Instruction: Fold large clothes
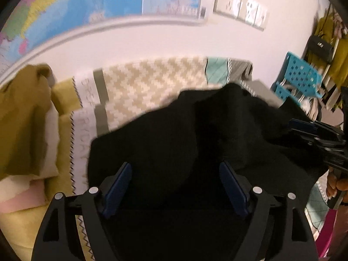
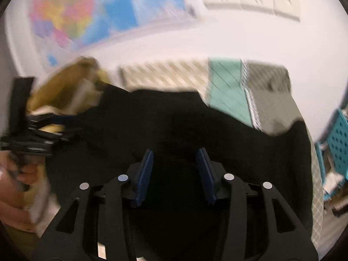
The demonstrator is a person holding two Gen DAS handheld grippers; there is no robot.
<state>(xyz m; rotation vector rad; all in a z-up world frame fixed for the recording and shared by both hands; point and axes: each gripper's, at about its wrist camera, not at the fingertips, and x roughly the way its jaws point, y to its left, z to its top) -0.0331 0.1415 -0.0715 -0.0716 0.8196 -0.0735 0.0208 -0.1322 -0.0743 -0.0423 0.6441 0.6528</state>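
A large black garment point(image 1: 195, 130) lies bunched on a patterned cloth-covered surface point(image 1: 148, 80). My left gripper point(image 1: 176, 169) is open, its blue pads wide apart just above the near part of the garment. My right gripper point(image 2: 175, 156) is open over the same black garment point(image 2: 195, 126), with nothing between its pads. The right gripper also shows at the right edge of the left wrist view point(image 1: 304, 126), against the garment's right side. The left gripper shows at the left edge of the right wrist view point(image 2: 65, 119), at the garment's left edge. Both views are motion-blurred.
A stack of mustard, white and pink folded clothes point(image 1: 24, 119) sits left of the garment. A wall with a map point(image 1: 87, 4) and sockets point(image 1: 241, 8) runs behind. A turquoise perforated rack point(image 1: 298, 76) and hanging clothes point(image 1: 335, 50) stand at the right.
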